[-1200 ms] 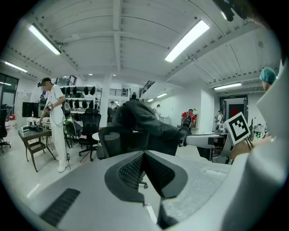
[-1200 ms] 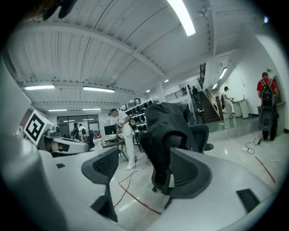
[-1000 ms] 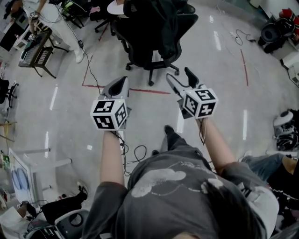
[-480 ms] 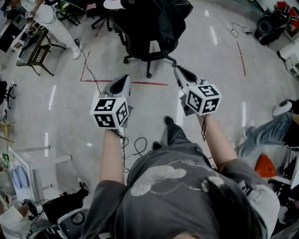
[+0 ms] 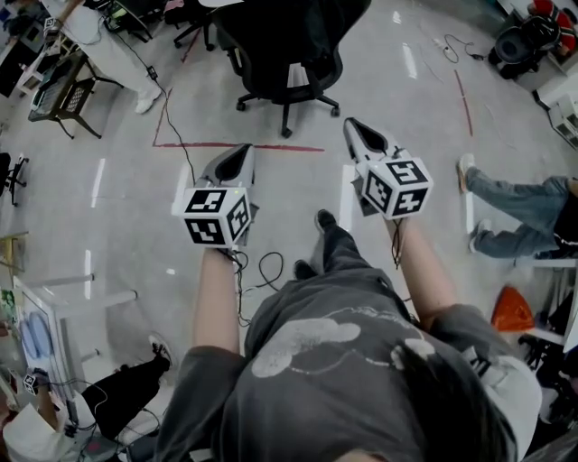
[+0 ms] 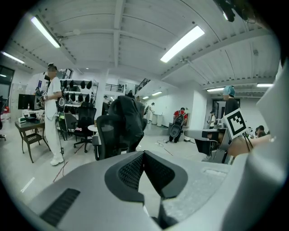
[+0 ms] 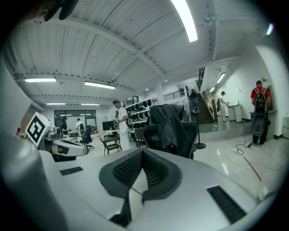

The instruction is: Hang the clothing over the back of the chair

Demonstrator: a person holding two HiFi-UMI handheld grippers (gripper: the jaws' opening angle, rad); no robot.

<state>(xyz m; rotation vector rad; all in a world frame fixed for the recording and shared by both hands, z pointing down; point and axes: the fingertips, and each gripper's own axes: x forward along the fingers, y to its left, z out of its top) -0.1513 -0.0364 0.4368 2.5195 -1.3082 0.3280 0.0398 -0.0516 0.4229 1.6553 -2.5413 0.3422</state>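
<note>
Your left gripper (image 5: 237,153) has its jaws pressed together with nothing between them, and your right gripper (image 5: 354,126) is likewise closed and empty. You hold both out in front of your body, side by side and apart, above the glossy grey floor (image 5: 117,207), each pointing toward the black mesh office chair on castors (image 5: 287,72). The dark jacket-like clothing (image 5: 312,23) already hangs draped over that chair's back, well apart from both grippers. A red tape line (image 5: 244,145) on the floor runs between you and the chair's base. In the left gripper view, a person in white clothing (image 6: 54,117) stands left of the chair.
</note>
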